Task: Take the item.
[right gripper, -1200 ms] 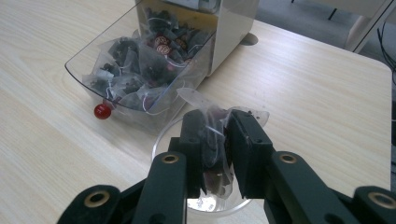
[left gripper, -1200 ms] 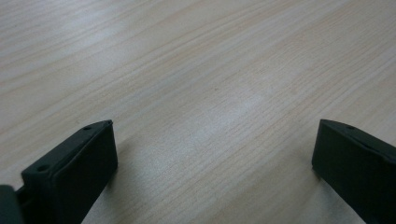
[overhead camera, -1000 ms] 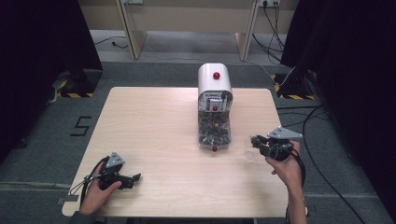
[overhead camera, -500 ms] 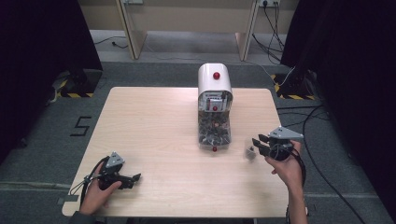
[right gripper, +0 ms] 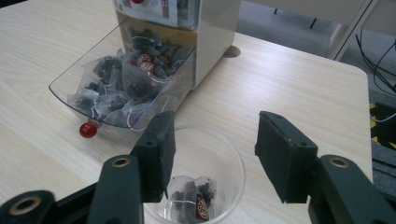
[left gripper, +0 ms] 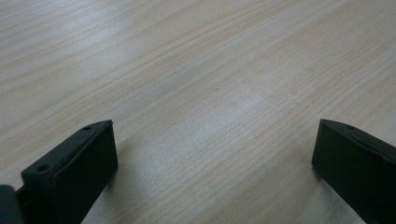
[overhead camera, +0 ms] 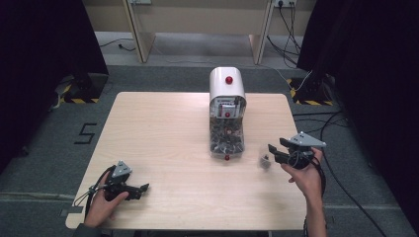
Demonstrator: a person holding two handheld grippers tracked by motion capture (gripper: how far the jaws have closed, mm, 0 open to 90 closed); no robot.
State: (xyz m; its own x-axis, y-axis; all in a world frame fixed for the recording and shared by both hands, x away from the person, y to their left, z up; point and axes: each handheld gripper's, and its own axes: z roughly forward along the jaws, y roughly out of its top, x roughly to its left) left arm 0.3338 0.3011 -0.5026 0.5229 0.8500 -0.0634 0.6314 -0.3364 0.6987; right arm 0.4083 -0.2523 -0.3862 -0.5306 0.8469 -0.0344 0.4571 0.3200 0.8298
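My right claw [right gripper: 212, 154] has just been opening, jaws half apart and gripping nothing, above the clear cup [right gripper: 201, 186] at five o'clock of the dispenser [overhead camera: 227, 111], tea bag [right gripper: 191, 203] dropped inside for brewing.

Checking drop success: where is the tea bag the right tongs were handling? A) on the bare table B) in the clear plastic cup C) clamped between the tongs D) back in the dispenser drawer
B: the right gripper view shows the pyramid tea bag with a red tag lying at the bottom of the clear plastic cup, with the right tongs apart above it, having just been opening.
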